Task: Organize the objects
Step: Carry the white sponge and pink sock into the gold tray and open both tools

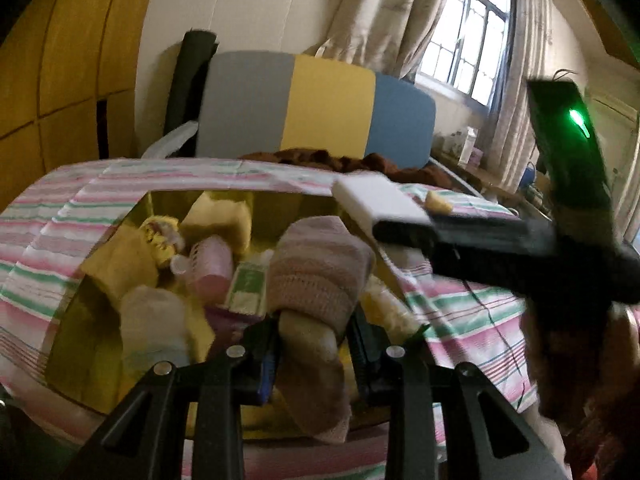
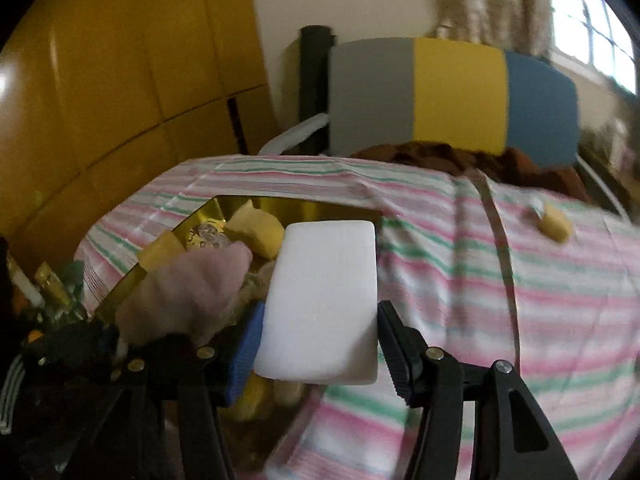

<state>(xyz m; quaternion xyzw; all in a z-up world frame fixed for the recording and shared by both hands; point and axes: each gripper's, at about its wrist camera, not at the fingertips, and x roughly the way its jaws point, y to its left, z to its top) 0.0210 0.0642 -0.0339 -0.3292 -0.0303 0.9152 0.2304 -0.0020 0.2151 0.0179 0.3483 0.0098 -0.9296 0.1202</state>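
Gold box [image 1: 100, 340] w/ socks, pink bottle [image 1: 210, 266]

White block held over the edge of a gold box on a striped cloth

The right gripper [image 2: 318, 344] has a flat white block [image 2: 322, 300] between its jaws, blue pad on the left side and black on the right, both touching it. Just left of the block a pinkish sock [image 2: 192, 284] hangs from the left gripper [image 2: 80, 344], low at the left edge. Behind them the gold box [image 2: 304, 206] holds yellow items [image 2: 256, 228]. The pink, green and white striped cloth [image 2: 500, 280] carries a small yellow piece [image 2: 554, 226] well to the right. A grey, yellow and blue headboard [image 2: 452, 96] stands behind
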